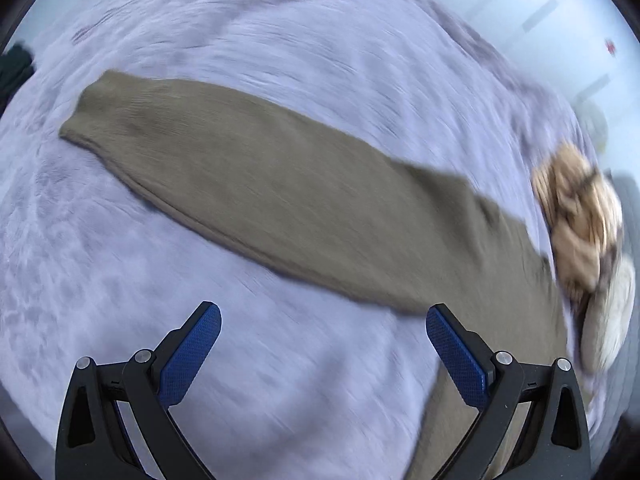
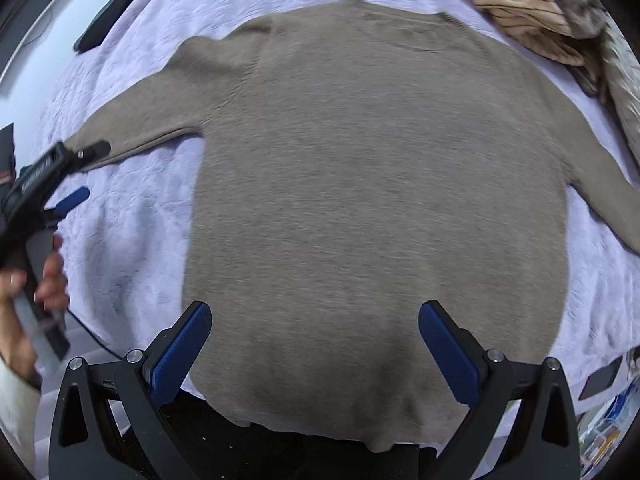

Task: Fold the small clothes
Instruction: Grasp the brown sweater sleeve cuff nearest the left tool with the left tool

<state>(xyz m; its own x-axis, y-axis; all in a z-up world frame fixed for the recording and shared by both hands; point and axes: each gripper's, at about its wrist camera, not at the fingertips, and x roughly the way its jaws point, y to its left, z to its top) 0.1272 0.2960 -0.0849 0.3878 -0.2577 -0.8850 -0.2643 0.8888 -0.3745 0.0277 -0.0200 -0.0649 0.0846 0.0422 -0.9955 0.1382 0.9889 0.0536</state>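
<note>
- Though both jaws stand wide and hold nothing, differ in what lies ahead: left gripper [image 1: 323, 322] faces the sleeve [image 1: 256, 184], right gripper [image 2: 315, 320] hovers over the hem of the sweater [image 2: 376, 184].
- Sweater spread flat across the lavender-covered surface [image 2: 132, 240], hem at the near edge, neck toward the far edge.
- Sleeve's long axis slanting out toward the left edge, nearer the left gripper.
- Other sleeve cut off at the right edge; cuff ahead of the left jaws blurred.
- Striped cloth pile [image 2: 532, 4] at the far right corner.

Light: we see bright, even daylight.
Blur: left wrist view smeared by motion.
Edges: fisheye bending, dark corners.
</note>
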